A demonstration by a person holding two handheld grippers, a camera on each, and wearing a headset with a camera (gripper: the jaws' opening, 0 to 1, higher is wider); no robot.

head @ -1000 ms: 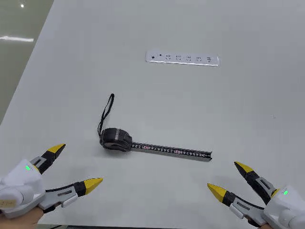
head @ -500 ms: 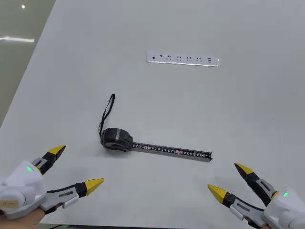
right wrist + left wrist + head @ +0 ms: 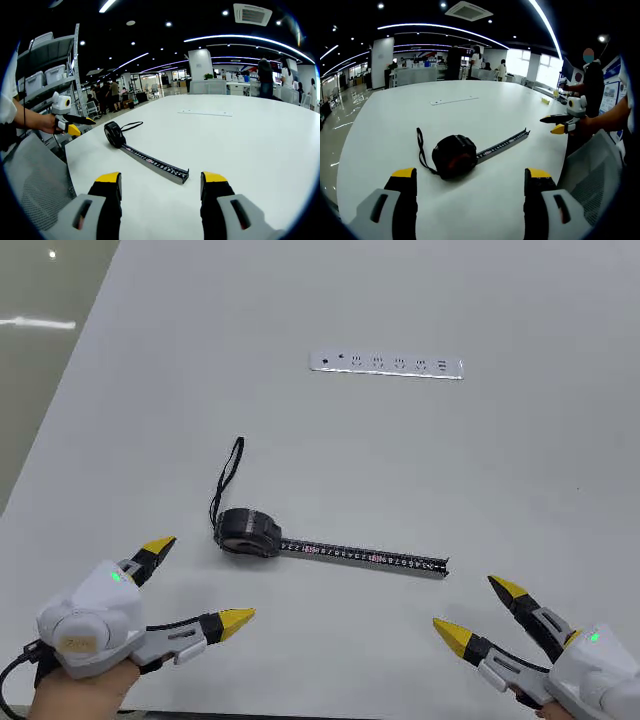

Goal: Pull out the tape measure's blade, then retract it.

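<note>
Black tape measure [image 3: 245, 532] lies on the table [image 3: 520, 440] in my head view, blade [image 3: 365, 558] drawn out rightward. The left gripper [image 3: 200, 580] and right gripper [image 3: 478, 608] hover near it, jaws spread, probably ready to retract. My left gripper view faces its rounded case [image 3: 454, 156] and strap [image 3: 419, 145]; my right gripper view, the blade's end.

Light: bright, even, from ceiling strips [image 3: 445, 26] overhead.
Shadows: faint, soft on the white table [image 3: 480, 470].
Glare: streak on the glossy floor [image 3: 38, 323].
Distortion: fisheye bending at the edges of both gripper views.
Focus: sharp throughout.
</note>
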